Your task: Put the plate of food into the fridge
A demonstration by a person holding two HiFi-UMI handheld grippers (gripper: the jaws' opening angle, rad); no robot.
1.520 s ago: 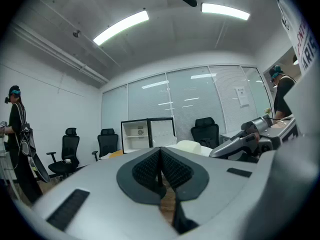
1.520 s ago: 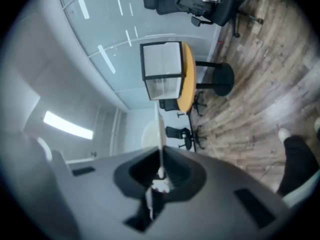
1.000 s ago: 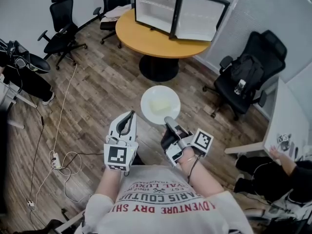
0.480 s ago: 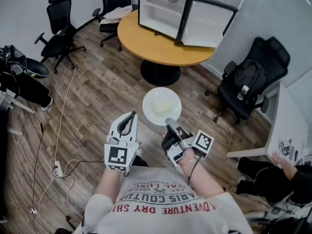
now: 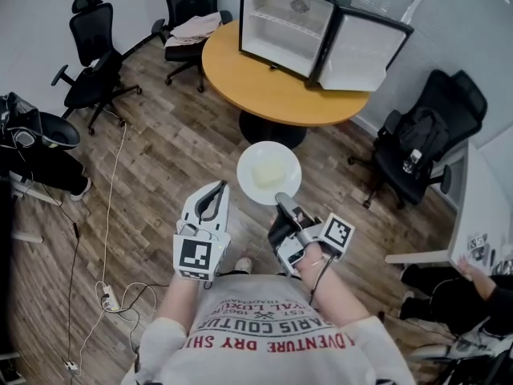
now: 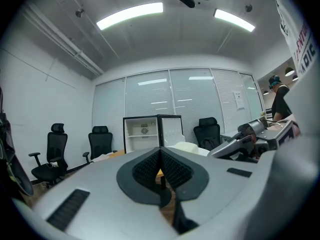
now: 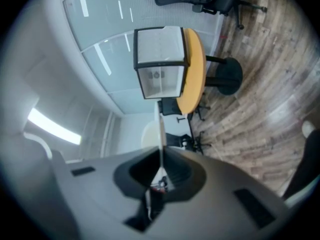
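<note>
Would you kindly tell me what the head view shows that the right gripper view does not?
Only the head view: the shut left gripper, the person's grey printed shirt and white cables on the wooden floor. Only the right gripper view: the round white plate seen edge-on, pinched in the right gripper, and a bright ceiling light strip. Both: the open white-lined small fridge on the round orange table.
</note>
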